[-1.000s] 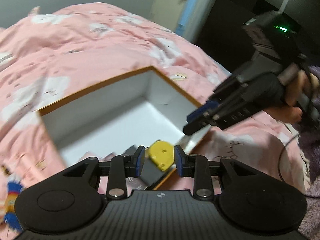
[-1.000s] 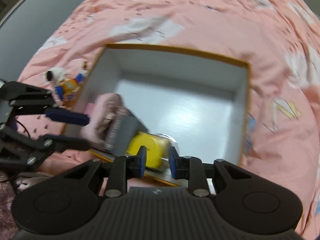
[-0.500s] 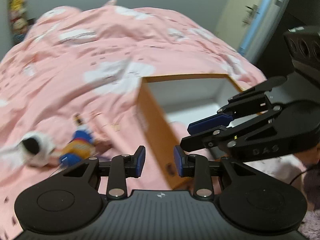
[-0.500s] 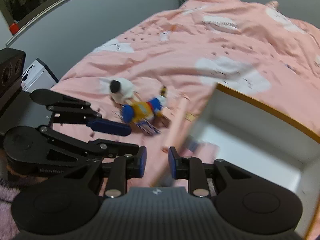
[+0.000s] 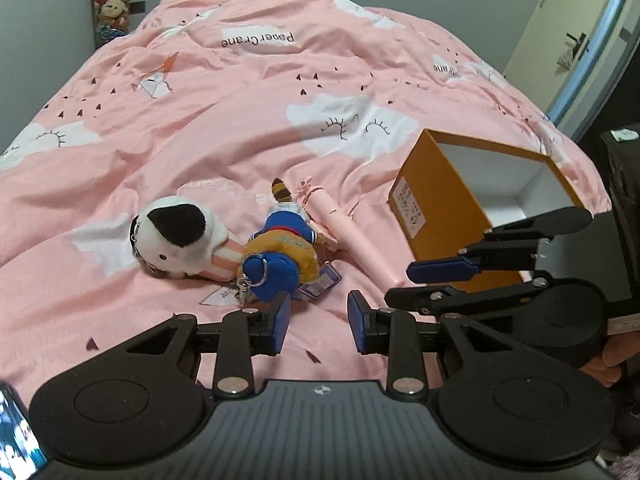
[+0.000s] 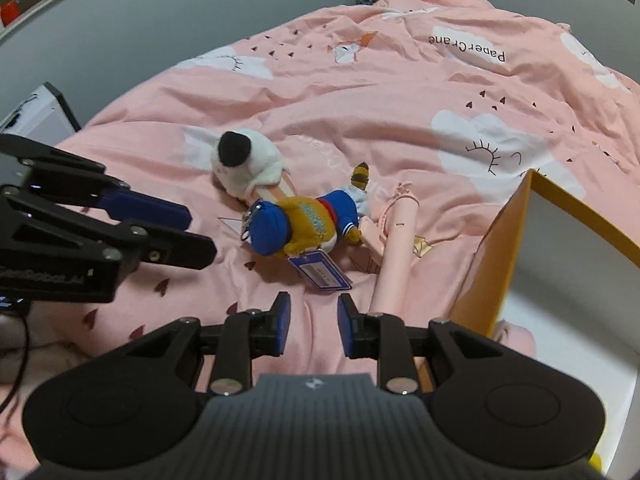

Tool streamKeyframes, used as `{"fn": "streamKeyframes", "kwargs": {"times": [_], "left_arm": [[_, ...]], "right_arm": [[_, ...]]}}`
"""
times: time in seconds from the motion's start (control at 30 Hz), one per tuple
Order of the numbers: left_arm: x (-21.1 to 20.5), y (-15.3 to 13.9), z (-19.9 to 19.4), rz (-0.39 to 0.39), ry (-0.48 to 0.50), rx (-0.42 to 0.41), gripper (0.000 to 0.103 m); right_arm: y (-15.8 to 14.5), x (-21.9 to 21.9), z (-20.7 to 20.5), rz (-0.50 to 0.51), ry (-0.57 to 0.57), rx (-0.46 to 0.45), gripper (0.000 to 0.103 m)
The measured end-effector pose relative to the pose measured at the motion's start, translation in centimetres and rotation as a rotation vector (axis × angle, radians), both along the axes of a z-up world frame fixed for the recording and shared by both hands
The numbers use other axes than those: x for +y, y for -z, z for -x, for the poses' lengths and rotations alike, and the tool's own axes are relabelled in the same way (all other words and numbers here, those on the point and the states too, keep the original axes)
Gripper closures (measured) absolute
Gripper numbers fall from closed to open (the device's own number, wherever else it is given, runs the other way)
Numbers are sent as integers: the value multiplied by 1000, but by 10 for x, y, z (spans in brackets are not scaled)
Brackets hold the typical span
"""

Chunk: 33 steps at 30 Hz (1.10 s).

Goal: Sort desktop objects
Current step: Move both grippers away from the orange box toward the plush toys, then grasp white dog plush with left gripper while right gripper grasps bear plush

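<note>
A white plush with a black patch [image 5: 176, 236] [image 6: 244, 162], a blue-and-mustard plush doll [image 5: 280, 248] [image 6: 308, 222] with a blue tag [image 6: 320, 272], and a pink stick [image 5: 352, 236] [image 6: 396, 256] lie together on the pink bedspread. An orange box with a white inside [image 5: 440, 204] [image 6: 492, 256] stands to their right. My left gripper [image 5: 318, 322] is open and empty just before the doll. My right gripper [image 6: 310, 320] is open and empty, near the tag and the stick's near end. Each gripper shows in the other's view [image 5: 436, 280] [image 6: 176, 232].
The pink bedspread [image 5: 280, 92] covers the whole bed. Plush toys [image 5: 110, 4] sit on a shelf at the far wall. A door [image 5: 576, 40] is at the far right. A white-and-black device [image 6: 36, 116] stands at the bed's left edge.
Both grippers have swung left, away from the box's inside, and now face the plush toys and pink stick on the bedspread. Both stay open and empty.
</note>
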<state>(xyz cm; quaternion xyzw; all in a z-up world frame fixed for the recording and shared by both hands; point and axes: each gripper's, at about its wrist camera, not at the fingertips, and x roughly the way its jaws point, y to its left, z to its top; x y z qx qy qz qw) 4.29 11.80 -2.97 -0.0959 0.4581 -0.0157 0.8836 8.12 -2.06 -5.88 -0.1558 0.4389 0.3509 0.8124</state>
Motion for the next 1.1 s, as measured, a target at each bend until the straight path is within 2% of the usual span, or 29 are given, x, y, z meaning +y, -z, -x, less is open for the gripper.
{"fn": "streamKeyframes", "kwargs": {"times": [0.03,0.1,0.27,0.37,0.43,0.5,0.63,0.7,0.77,0.87,0.97,1.03,1.1], "left_arm": [[2,2,-2,-5,-2,3,68],[5,6,-6,-30,-3,8,68],[8,23,-21,-124,11,49,66],[22,19,-22,-106,-41,58,66],[41,17,-22,-41,-117,61,66],[58,17,-25,10,-185,59,65],[76,20,-29,47,-295,59,65],[81,21,-29,58,-314,56,65],[84,23,-30,71,-326,60,65],[88,27,-32,79,-336,68,65],[91,31,-33,93,-342,73,65],[93,33,-35,101,-349,77,65],[95,35,-35,110,-360,78,65]], "right_arm": [[3,3,-2,8,5,-3,74],[9,10,-4,23,10,-11,65],[22,24,-11,47,10,-31,63],[26,34,-12,62,-3,-71,62],[28,44,-10,85,-55,-109,57],[29,56,-4,146,-159,-190,49],[40,79,13,324,-373,-405,48],[48,86,19,385,-469,-479,48],[57,92,23,422,-551,-515,47],[71,104,20,479,-629,-499,47],[75,113,12,483,-617,-519,45],[72,117,-1,469,-580,-460,51],[60,116,-17,406,-527,-367,55]]}}
